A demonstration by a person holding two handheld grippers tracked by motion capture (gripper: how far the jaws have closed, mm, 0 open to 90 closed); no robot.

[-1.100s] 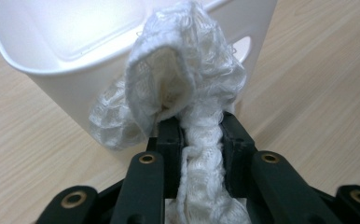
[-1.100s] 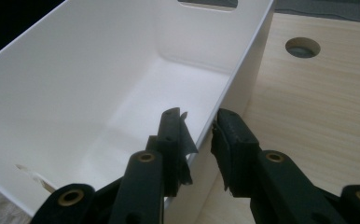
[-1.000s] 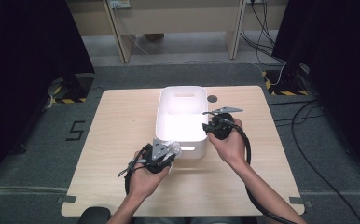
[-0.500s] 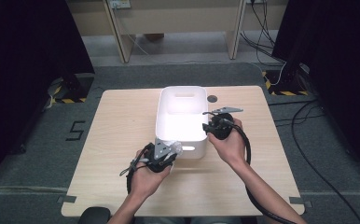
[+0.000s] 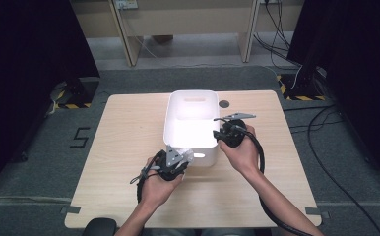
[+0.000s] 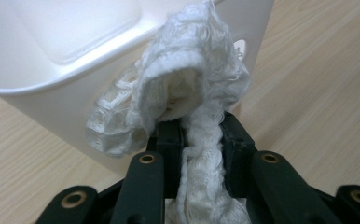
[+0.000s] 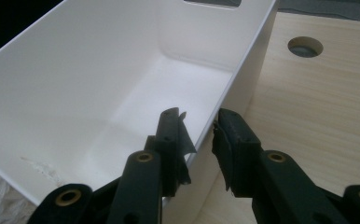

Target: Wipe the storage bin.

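On table centre, high view: white bin (image 5: 192, 125), left gripper (image 5: 174, 162) at near wall, right gripper (image 5: 230, 132) at right wall | left gripper view: jaws clamped on white lace cloth (image 6: 187, 93), against bin wall | right gripper view: jaws straddling bin rim (image 7: 243, 70), just opening, pads apparently clear.

left gripper (image 5: 177, 160): jaws clamped on white cloth (image 6: 187, 93), hand low, near side | right gripper (image 5: 229, 132): jaws just opening, straddling bin wall (image 7: 243, 70), forearm angled inward
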